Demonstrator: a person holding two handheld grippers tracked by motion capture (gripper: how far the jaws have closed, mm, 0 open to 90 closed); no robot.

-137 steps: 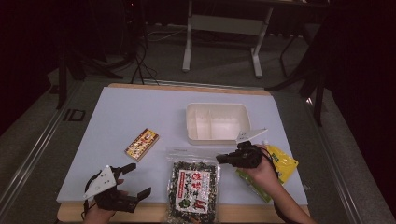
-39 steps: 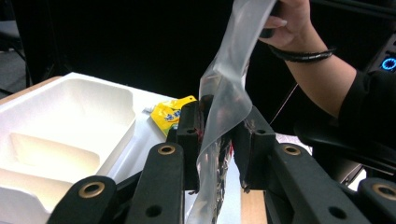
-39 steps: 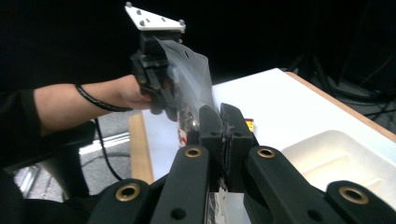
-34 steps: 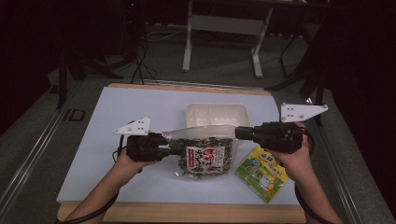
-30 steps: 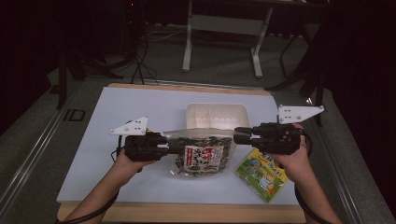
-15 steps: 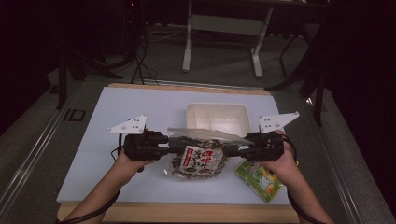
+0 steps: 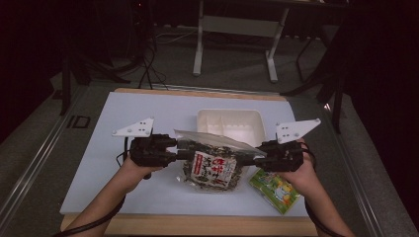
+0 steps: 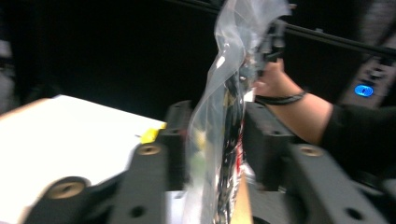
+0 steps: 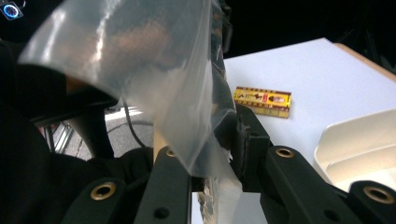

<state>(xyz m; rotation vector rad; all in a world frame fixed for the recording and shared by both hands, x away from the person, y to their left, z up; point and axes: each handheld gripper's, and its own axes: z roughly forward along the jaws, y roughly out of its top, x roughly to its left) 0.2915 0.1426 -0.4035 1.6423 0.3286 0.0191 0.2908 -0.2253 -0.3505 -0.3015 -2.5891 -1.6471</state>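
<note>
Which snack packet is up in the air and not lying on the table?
The clear seaweed bag, held up between both grippers. The green packet lies on the table.

grippers: left gripper [image 7: 179,150] and right gripper [image 7: 253,157], black bodies, brass-ringed screws
plates: grey, three-cornered
cable: black
wrist: dark band

A white tray [image 7: 230,123] is set on the white tabletop [image 7: 99,163], toward its far middle. A green packet [image 7: 274,188] is laid flat near the front right edge. A yellow bar [image 9: 263,101] is seen lying flat on the tabletop, well apart from the tray's rim. Beyond the far edge, a grey frame [image 7: 234,29] is placed on the floor.
</note>
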